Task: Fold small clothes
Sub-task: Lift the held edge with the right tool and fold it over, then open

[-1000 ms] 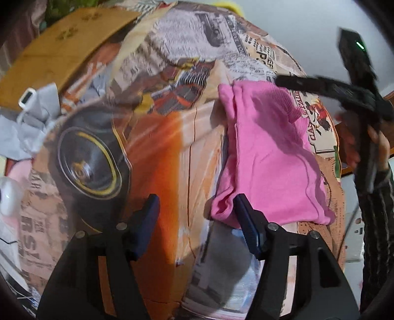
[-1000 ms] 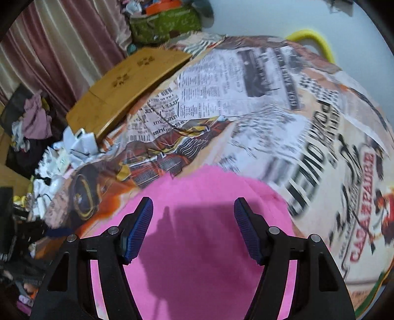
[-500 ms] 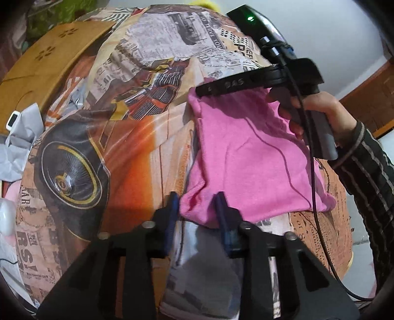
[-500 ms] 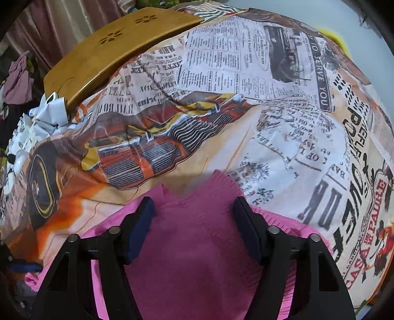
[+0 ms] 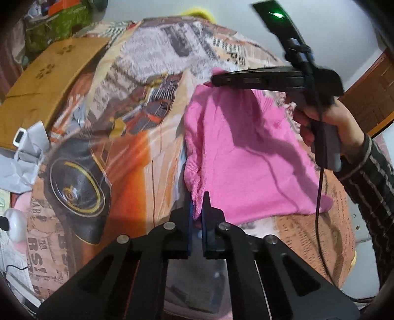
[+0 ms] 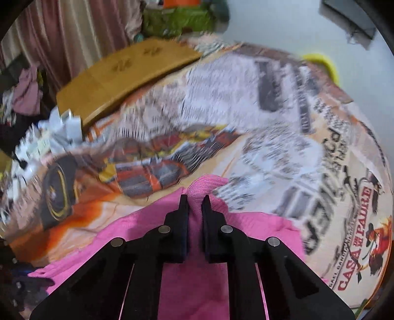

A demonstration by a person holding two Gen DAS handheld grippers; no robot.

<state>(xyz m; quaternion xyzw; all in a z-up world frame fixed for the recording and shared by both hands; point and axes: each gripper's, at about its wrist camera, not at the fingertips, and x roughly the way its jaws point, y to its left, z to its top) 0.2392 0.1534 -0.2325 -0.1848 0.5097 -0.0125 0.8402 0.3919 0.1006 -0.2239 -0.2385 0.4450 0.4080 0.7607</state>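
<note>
- The pink garment (image 5: 246, 157) lies on a bed cover (image 5: 138, 137) printed with newspaper columns and an orange car; its knit is ribbed along the edges.
- The left gripper (image 5: 197, 204) has just been closing and now pinches the garment's near corner, a bunched fold showing between the narrow jaws.
- The right gripper (image 6: 195, 204) has likewise just been closing and now clamps a ribbed hem at the garment's far edge, the cloth puckered into a small peak above the jaws.
- Readable print: in the right wrist view, red letters "CASA" and "PAURE" run along a banner at the cover's right side. The left wrist view shows "RS!" in block letters at lower left. The other newsprint is too blurred to read.
- Only the left wrist view shows the person's right hand (image 5: 330, 123) around the right gripper's handle, a striped sleeve (image 5: 369, 172), a dark cable (image 5: 320, 187) hanging across the garment, and a green light on the device above the handle. It also shows a wooden door at right.
- Only the right wrist view shows pinkish curtains (image 6: 73, 32) and a heap of clothes at far left.
- Both views show a wooden board (image 6: 123, 73) with paw-shaped cutouts beyond the cover, crumpled white paper (image 5: 27, 157) beside it, and a green bag (image 6: 177, 19) farther back.
</note>
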